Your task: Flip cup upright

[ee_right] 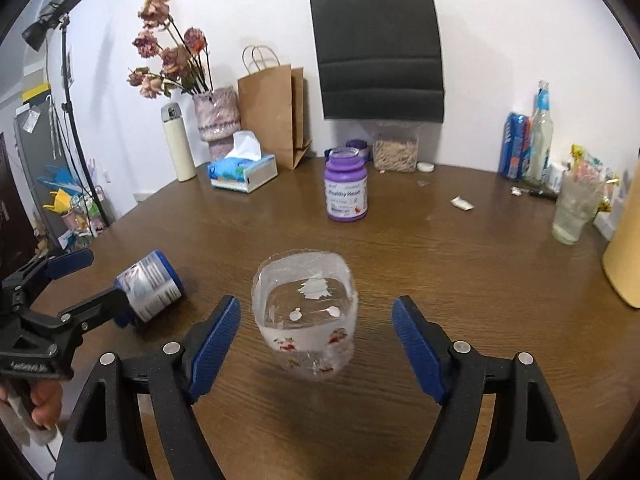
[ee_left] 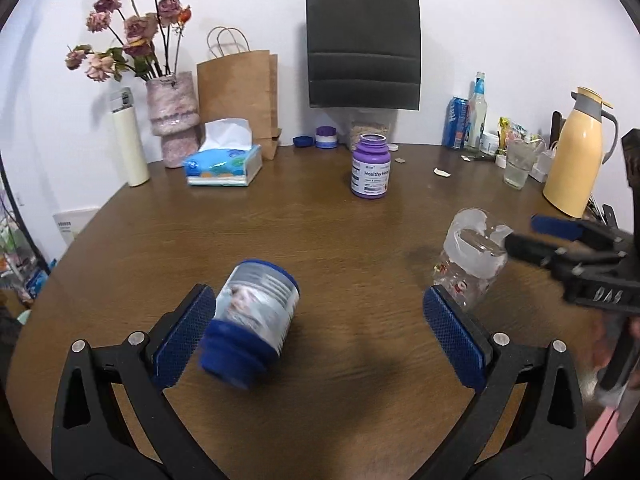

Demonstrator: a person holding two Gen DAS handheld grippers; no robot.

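While tilted, cup [ee_right: 306,316] between spread right gripper [ee_right: 316,344] fingers, untouched

On the table [ee_right: 460,264], the cup [ee_right: 306,316] stands right of the jar [ee_right: 150,286].

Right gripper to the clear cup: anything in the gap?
Nothing visible. The clear cup sits between the right gripper's open fingers, bare table in front of it. The blue-capped bottle lies off to the left by the left gripper, out of the path.
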